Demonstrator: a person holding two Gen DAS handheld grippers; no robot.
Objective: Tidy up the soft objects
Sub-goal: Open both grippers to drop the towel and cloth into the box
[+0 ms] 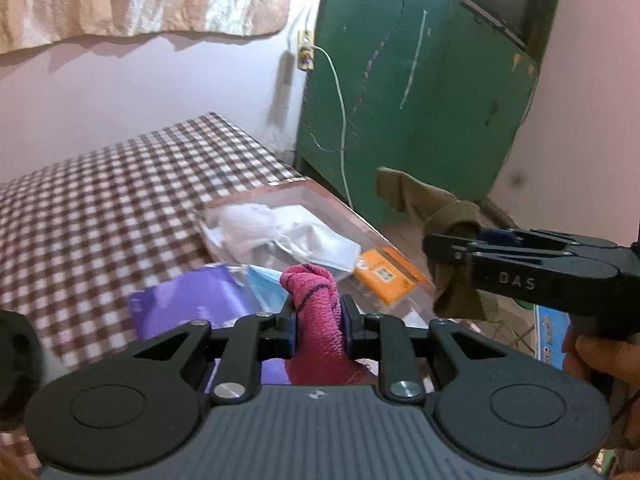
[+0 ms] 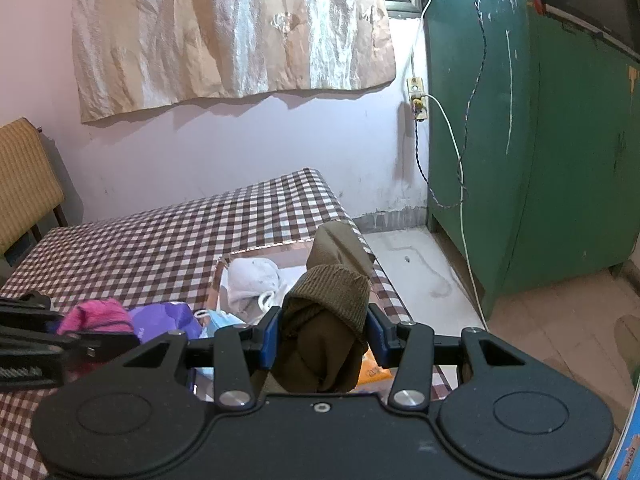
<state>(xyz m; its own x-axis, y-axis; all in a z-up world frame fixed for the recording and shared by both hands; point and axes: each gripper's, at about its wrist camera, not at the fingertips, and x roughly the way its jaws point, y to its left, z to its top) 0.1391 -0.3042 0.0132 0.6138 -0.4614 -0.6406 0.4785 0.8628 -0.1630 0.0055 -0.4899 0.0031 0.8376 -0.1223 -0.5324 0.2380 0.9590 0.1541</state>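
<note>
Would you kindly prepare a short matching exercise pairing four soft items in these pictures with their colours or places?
Things:
1. sock in the left gripper
2. sock in the right gripper
3. white cloth
4. face mask

Descriptions:
A. olive green
B. lying in the clear box
C. pink
D. light blue, beside the purple packet

Pairs: 1-C, 2-A, 3-B, 4-D

place: home, likely a bedroom | cues: checked bed sheet, curtain, green cupboard
</note>
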